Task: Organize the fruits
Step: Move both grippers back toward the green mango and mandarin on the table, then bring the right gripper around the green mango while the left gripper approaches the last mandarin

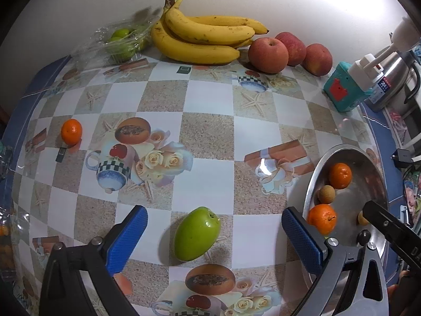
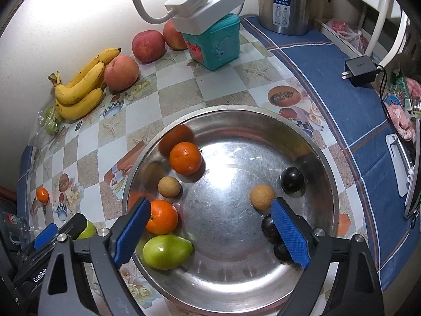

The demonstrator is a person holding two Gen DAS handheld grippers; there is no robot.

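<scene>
My left gripper [image 1: 213, 217] is open, pointing down at the table, with a green fruit [image 1: 196, 234] lying loose between its blue pads. My right gripper [image 2: 210, 205] hangs open over a steel bowl [image 2: 236, 109] and holds nothing. In the bowl lie two oranges [image 2: 185, 158], another green fruit [image 2: 167, 251], two brown longans [image 2: 169, 187] and dark round fruits [image 2: 292, 179]. A small orange [image 1: 71, 131] sits alone at the table's left. Bananas [image 1: 202, 34], three red apples [image 1: 268, 54] and a clear bag of green fruit [image 1: 122, 42] line the wall.
A teal box [image 2: 214, 44] with a white power strip [image 2: 202, 2] on top stands behind the bowl, beside a steel thermos [image 2: 284, 0]. A black charger [image 2: 360, 69] lies on the blue cloth border at the right. The bowl sits just right of the left gripper.
</scene>
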